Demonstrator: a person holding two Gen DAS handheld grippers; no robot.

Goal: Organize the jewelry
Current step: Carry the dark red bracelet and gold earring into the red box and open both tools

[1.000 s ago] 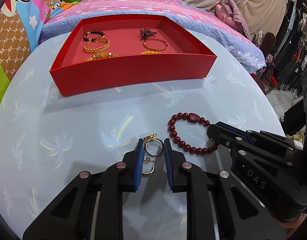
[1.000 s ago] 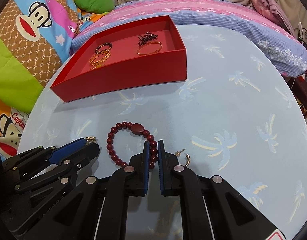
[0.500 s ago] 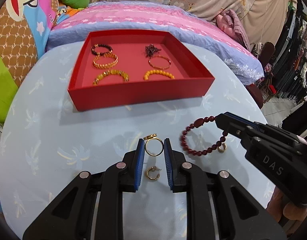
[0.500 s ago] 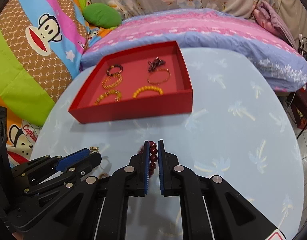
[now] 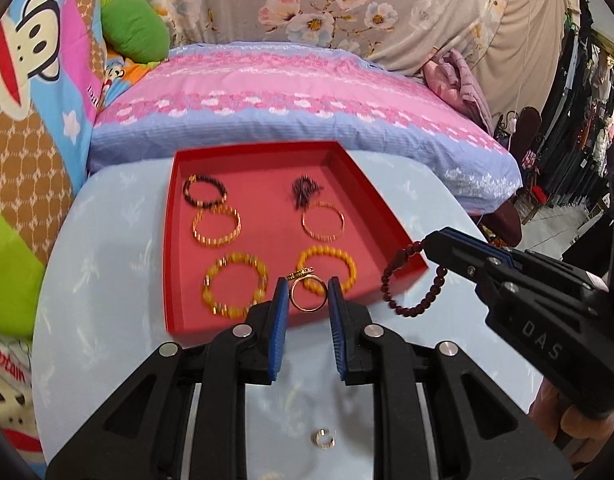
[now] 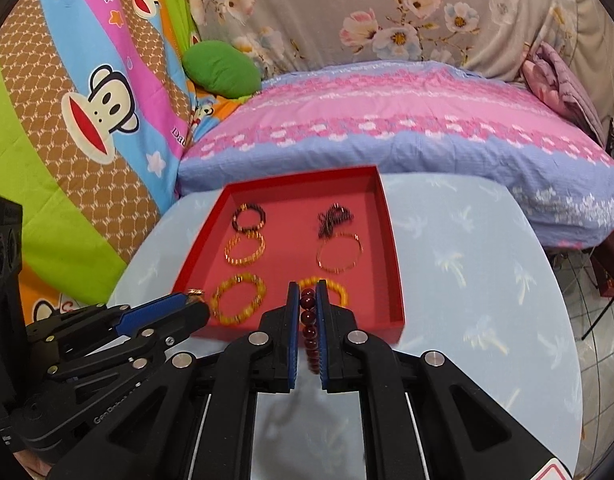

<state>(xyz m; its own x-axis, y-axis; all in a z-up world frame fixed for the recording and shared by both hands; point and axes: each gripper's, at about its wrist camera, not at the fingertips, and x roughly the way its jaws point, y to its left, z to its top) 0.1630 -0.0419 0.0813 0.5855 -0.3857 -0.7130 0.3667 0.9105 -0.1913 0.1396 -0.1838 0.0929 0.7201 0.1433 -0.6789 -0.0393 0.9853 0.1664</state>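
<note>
My left gripper (image 5: 308, 294) is shut on a gold ring (image 5: 307, 298) and holds it in the air above the near edge of the red tray (image 5: 169, 248). My right gripper (image 6: 308, 300) is shut on a dark red bead bracelet (image 6: 308, 320) that hangs from its fingers; it also shows in the left wrist view (image 5: 411, 304), beside the tray's right corner. The tray (image 6: 393, 264) holds several bracelets in two columns. A small gold earring (image 5: 323, 439) lies on the table under my left gripper.
The round table (image 5: 103, 296) has a light blue cloth with palm prints. A bed with a pink and blue cover (image 6: 387, 120) stands right behind it. A clothes rack (image 5: 587, 120) is at the far right.
Both grippers have lifted off the table and moved toward the tray, the left with the ring, the right with the red bracelet. One earring stays on the table.
</note>
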